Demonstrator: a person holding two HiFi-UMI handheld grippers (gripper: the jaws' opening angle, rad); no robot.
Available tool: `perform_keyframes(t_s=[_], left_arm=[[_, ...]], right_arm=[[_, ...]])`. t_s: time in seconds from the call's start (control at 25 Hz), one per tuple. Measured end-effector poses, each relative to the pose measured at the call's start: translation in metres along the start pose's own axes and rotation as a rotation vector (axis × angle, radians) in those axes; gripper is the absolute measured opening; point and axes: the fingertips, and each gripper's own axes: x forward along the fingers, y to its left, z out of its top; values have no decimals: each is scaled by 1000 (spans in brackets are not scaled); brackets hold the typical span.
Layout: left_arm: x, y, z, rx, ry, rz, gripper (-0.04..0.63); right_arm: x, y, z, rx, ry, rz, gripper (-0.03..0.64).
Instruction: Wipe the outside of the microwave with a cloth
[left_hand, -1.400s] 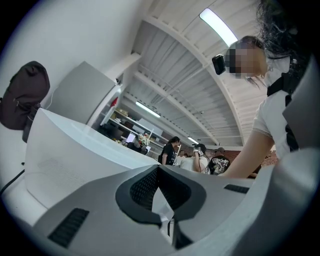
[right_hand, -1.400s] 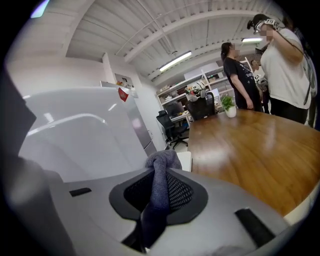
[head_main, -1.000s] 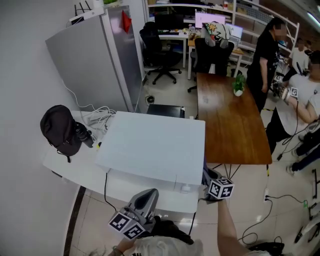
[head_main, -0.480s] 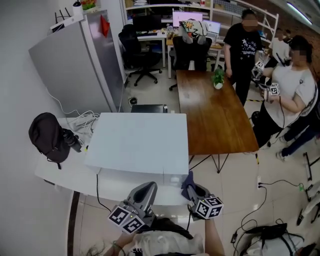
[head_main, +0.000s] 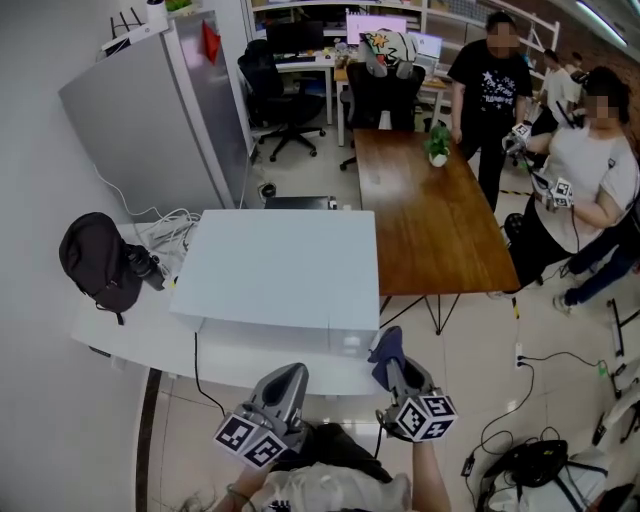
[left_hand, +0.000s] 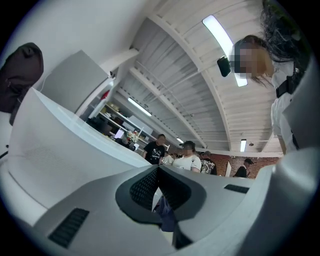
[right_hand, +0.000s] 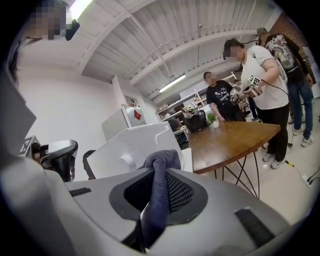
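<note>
The right tool (head_main: 392, 362) pinches the soft, limp cloth (right_hand: 162, 159) by a bunched fold just off the front edge of the table (head_main: 130, 335), while the left tool (head_main: 283, 385) is closed on nothing.

Bright, even light is cast from above by ceiling strip lights (left_hand: 220, 35), which are burnt out to white at the upper right of the left gripper view and the upper left of the right gripper view. Mild glare is spread over the white microwave (head_main: 280, 265) at the centre of the head view, and shadows are faint. Both gripper views are bowed by fisheye distortion and darkened to black at the corners. The left gripper (left_hand: 158, 172) and right gripper (right_hand: 155, 180) are rendered soft along the lower edges, though the weave of the cloth (right_hand: 162, 161) is resolved.
</note>
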Motion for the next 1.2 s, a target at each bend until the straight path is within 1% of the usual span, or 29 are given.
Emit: perform_keyframes(t_s=[0.16,0.28,0.48,0.6,0.72,0.84,1.0,1.04,1.12,1.2], left_arm=[[-22,2,-2,-9,-4,25,-14],[-31,2,3,-2,-20,27,-14],[-54,-4,11,2,-23,-5,-14],[-81,-7,19,10,-23,-34,-14],[-122,-10,29,26,-34,-71,-14],[-176,-15,36,28,-51,-121,-14],[-265,-20,41,-57,-77,-163,-14],[-283,-21,38,-67,-73,-168,-14],[-313,-24,30,-57,-45,-164,-14],[-339,-31,29,-52,-27,-160,-14]], right_arm=[[-24,16,-1,2,-20,-11,77],[-42,26,-6,15,-18,-17,77],[-66,51,-14,24,-7,-14,77],[-79,79,-12,13,-36,-10,77],[-99,117,-15,-4,-83,-21,77],[-127,163,-34,-23,-128,-56,77],[-171,227,-84,-76,-158,-116,77],[-180,239,-95,-99,-156,-134,77],[-198,262,-112,-123,-152,-166,77],[-220,291,-122,-110,-154,-172,77]])
